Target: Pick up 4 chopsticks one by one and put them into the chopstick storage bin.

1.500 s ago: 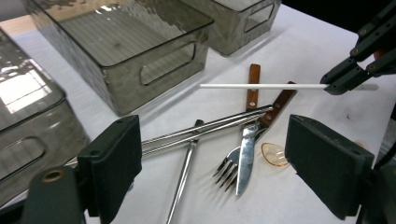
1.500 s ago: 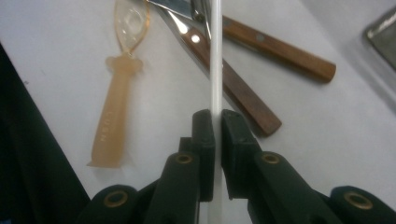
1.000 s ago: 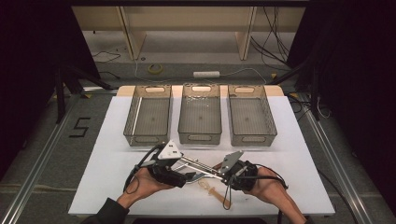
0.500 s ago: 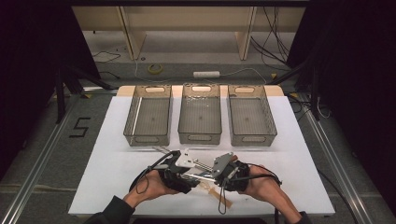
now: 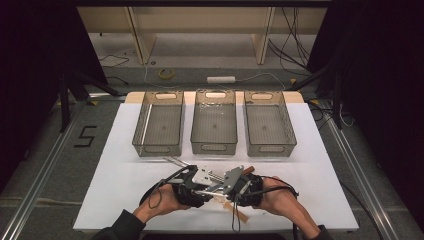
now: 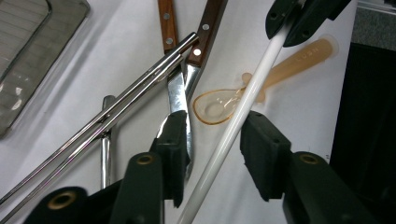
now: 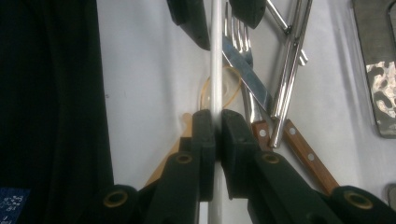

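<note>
Right tongs [image 7: 216, 133]: pressed shut on the white stick [image 7: 215, 60], seen in the right gripper view; in the high view they sit [image 5: 235, 186] near the bench's front edge, in the person's right hand [image 5: 280, 200].
Left tongs [image 6: 212, 140]: jaws apart, the stick passing between them; no pad is seen pressing on it. In the high view they lie [image 5: 200, 184] just beside the right tongs.
White stick: it runs from the right tongs forward into the gap of the left tongs, above the cutlery; in the left gripper view [image 6: 243, 105] it slants across the spoon.
Spoon [image 6: 219, 105]: clear amber plastic, flat on the bench under the stick.
Knife [image 7: 247, 70]: steel blade, wooden riveted handle, lying beside the fork.
Fork [image 7: 236, 32]: tines near the left tongs' tips.
Chopsticks [image 6: 121, 109]: a steel pair, crossing the knife.
Bench [image 5: 125, 175]: white, cutlery heaped at the front middle.
Trays [image 5: 214, 127]: three clear ones in a row, farther back, well apart from the tongs.
</note>
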